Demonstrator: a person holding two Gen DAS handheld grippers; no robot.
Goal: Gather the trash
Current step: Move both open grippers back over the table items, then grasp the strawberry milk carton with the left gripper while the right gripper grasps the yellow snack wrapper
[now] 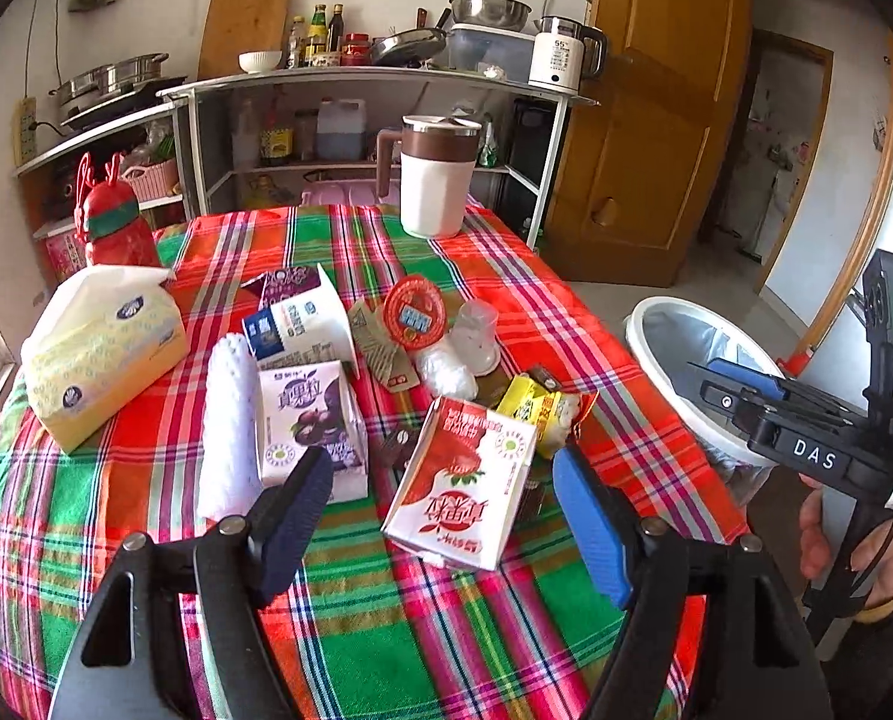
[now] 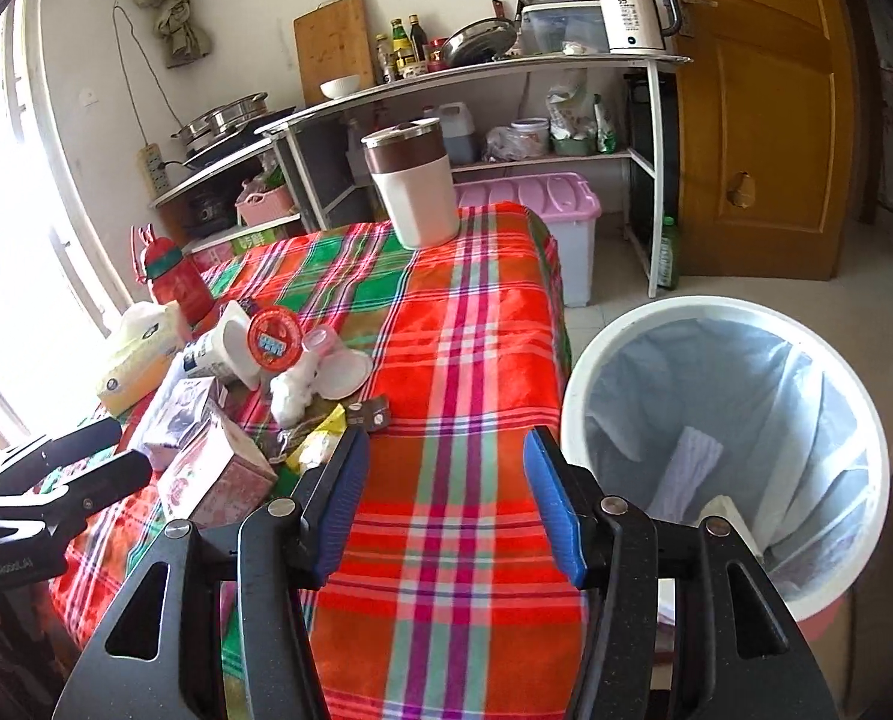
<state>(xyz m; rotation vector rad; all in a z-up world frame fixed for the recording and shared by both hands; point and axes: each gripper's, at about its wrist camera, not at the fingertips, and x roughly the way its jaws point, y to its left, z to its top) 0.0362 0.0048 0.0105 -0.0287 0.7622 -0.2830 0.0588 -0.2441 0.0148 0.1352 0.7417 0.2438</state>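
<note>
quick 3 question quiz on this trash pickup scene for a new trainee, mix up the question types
1. True or false: the left gripper is shut on the red strawberry milk carton.
2. Which lies in the lined trash bin? A) a white ribbed cloth-like piece B) the yellow tissue pack C) the lidded pitcher
3. Fill in: the right gripper hangs open over the ____ tablecloth, beside the bin.

Key:
1. False. Its jaws stand open, the carton lying between and just beyond the fingertips.
2. A
3. plaid
</note>
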